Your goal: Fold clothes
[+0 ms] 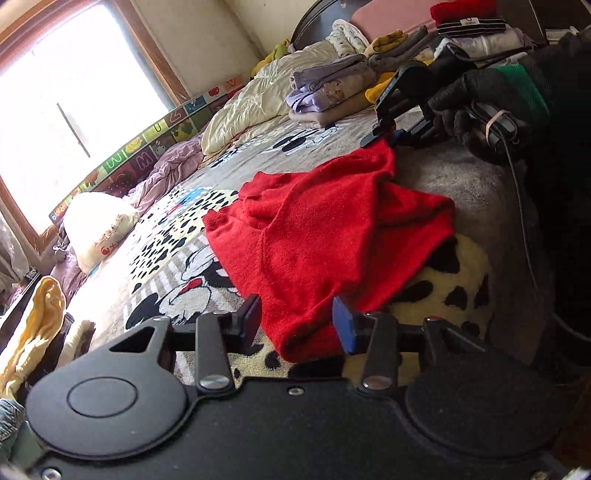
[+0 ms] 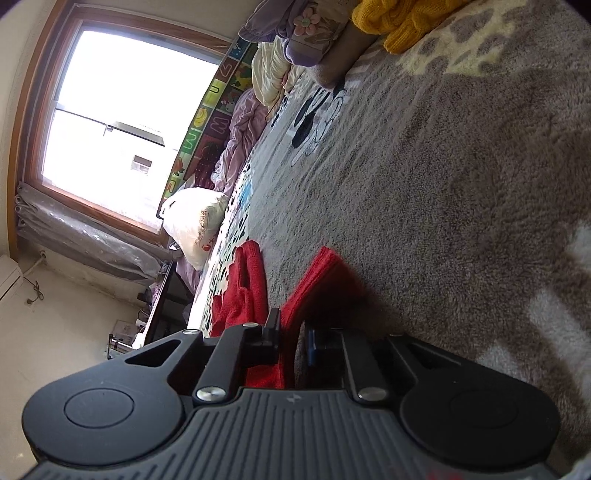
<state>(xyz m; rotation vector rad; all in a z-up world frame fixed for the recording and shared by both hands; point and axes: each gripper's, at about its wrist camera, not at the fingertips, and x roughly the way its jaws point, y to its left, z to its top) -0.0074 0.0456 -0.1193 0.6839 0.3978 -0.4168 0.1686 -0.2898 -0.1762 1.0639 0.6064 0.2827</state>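
One red sweater (image 1: 317, 236) lies partly folded and rumpled on the bed, on top of a grey plush blanket (image 1: 461, 181) printed with cartoon mice and black spots. Your left hand-held gripper (image 1: 295, 321) sits at the near corner of the sweater with its fingers spread apart; the red fabric lies in the gap between them, but neither pad presses on it. Your right hand-held gripper (image 2: 291, 341) is at the far corner of the garment, and its fingers are closed on a fold of the red sweater (image 2: 314, 280), which bunches up between the pads. In the left wrist view, your gloved hand (image 1: 476, 110) wraps the handle of that right gripper.

Beyond the sweater, a stack of folded clothes (image 1: 328, 96) rests on the blanket, with a lilac piece on top. A yellow knitted garment (image 2: 402, 22) lies just beside that stack. A cream quilt (image 1: 251, 99) is crumpled further up the bed. A white pillow (image 1: 99, 229) lies near the window (image 1: 66, 96), against a coloured alphabet panel (image 1: 147, 147) that runs along the bed's far edge.
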